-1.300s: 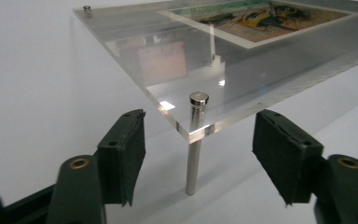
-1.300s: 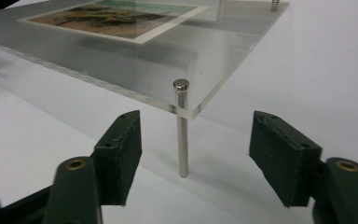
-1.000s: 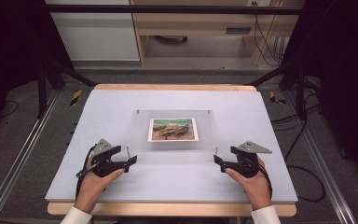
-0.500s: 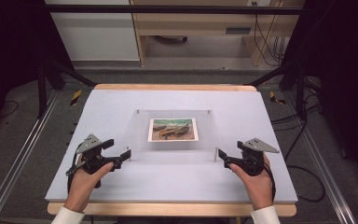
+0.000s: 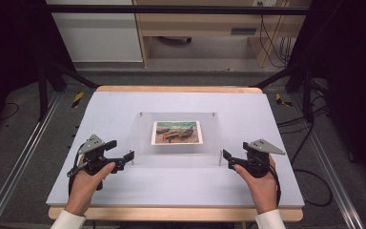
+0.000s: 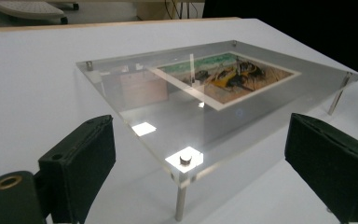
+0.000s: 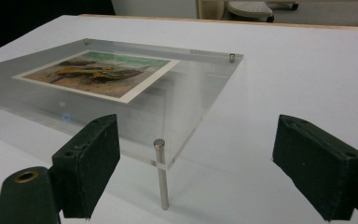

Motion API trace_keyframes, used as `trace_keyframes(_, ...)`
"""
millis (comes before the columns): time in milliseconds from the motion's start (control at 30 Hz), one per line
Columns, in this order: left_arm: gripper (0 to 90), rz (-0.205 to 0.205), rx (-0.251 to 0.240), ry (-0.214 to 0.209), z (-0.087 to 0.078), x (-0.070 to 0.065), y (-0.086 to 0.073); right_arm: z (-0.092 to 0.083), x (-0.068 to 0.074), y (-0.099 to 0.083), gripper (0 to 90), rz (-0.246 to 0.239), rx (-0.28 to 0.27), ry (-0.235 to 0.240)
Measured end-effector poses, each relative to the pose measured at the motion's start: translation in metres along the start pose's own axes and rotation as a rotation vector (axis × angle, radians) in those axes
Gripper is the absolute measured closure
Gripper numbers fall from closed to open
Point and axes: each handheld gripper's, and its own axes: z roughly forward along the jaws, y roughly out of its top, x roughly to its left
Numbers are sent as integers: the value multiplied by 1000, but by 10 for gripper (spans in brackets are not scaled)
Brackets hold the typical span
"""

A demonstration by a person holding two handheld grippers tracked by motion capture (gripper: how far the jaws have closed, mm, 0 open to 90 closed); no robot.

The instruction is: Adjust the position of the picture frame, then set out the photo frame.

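Note:
A clear acrylic plate (image 5: 176,136) stands on thin metal legs in the middle of the table. It carries a white-bordered picture (image 5: 177,132) in greens and browns. My left gripper (image 5: 127,157) sits open at the plate's near left corner. In the left gripper view, that corner's post (image 6: 185,160) lies between the spread jaws of the left gripper (image 6: 200,137), untouched. My right gripper (image 5: 227,156) is open at the near right corner. In the right gripper view, the right gripper (image 7: 196,128) frames that corner's metal leg (image 7: 161,175) without touching it.
The table top (image 5: 124,105) is pale lilac with a wooden edge (image 5: 171,89) at the back. Dark frame posts (image 5: 43,81) and cables (image 5: 310,171) flank the table. A cabinet stands on the floor beyond it.
Both grippers have drifted a little outward from the plate's near corners over the last second. The plate and picture have not moved.

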Motion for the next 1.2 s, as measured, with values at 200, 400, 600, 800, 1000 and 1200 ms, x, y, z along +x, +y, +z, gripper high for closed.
trace_keyframes(200, 83, -24, 24, 0, 9, 7, 19, 7, 1, 15, 142, -12, 9, 5)
trace_keyframes(400, 85, -17, 71, 11, 25, 10, 27, 22, 3, 18, 123, -16, 59, 40)
trace_keyframes(600, 95, 4, 109, 41, 36, 7, 28, 33, 4, 21, 186, -1, 83, 63)
trace_keyframes(800, 148, -8, 105, 51, 40, 7, 26, 38, 6, 25, 251, 24, 109, 94)
trace_keyframes(1000, 200, -3, 110, 70, 41, 9, 24, 44, 8, 28, 299, 15, 141, 104)
trace_keyframes(1200, 213, -26, 133, 72, 43, 10, 17, 51, 7, 26, 314, 40, 183, 120)
